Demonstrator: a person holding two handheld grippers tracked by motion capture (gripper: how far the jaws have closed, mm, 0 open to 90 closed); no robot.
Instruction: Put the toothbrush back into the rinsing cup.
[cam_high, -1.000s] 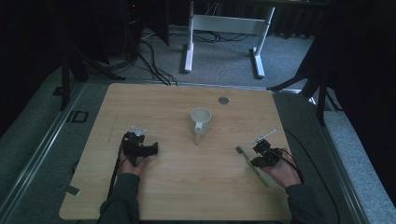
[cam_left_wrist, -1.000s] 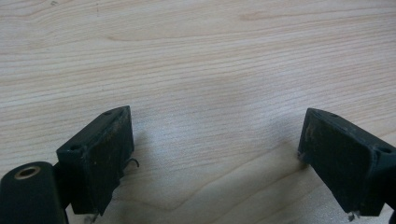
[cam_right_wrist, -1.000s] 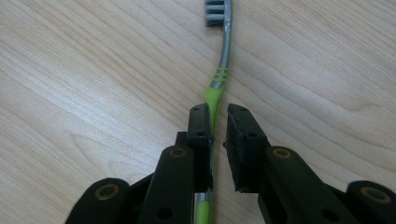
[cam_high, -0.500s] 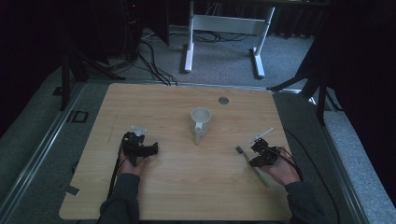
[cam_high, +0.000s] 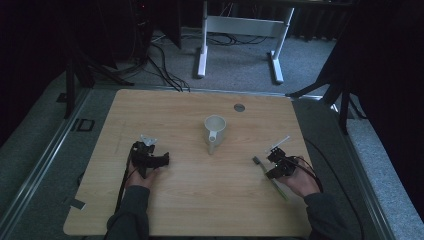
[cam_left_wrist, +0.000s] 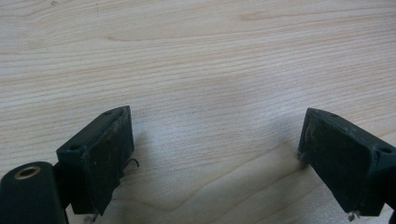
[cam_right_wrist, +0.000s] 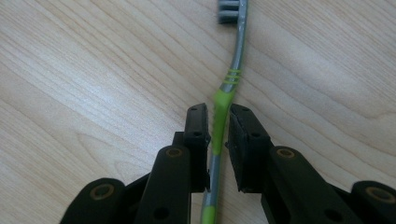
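Note:
A toothbrush (cam_right_wrist: 236, 60) with a grey and green handle and grey bristles lies flat on the wooden table (cam_high: 200, 200), at the right (cam_high: 276, 186). My right gripper (cam_right_wrist: 219, 116) is shut on its green handle, both pads against its sides, with the head pointing away from me. In the high view this gripper (cam_high: 270, 167) rests low on the table in the person's right hand. My left gripper (cam_left_wrist: 215, 140) stands open, jaws wide apart over bare wood with nothing between them; it sits at the table's left (cam_high: 152, 156). A white cup (cam_high: 215, 127) stands in the middle.
A small round grey cap (cam_high: 239, 107) is set in the table near its far edge. Cables trail from both grippers toward the person. Beyond the table stand a white frame (cam_high: 240, 25) and dark stands on grey carpet.

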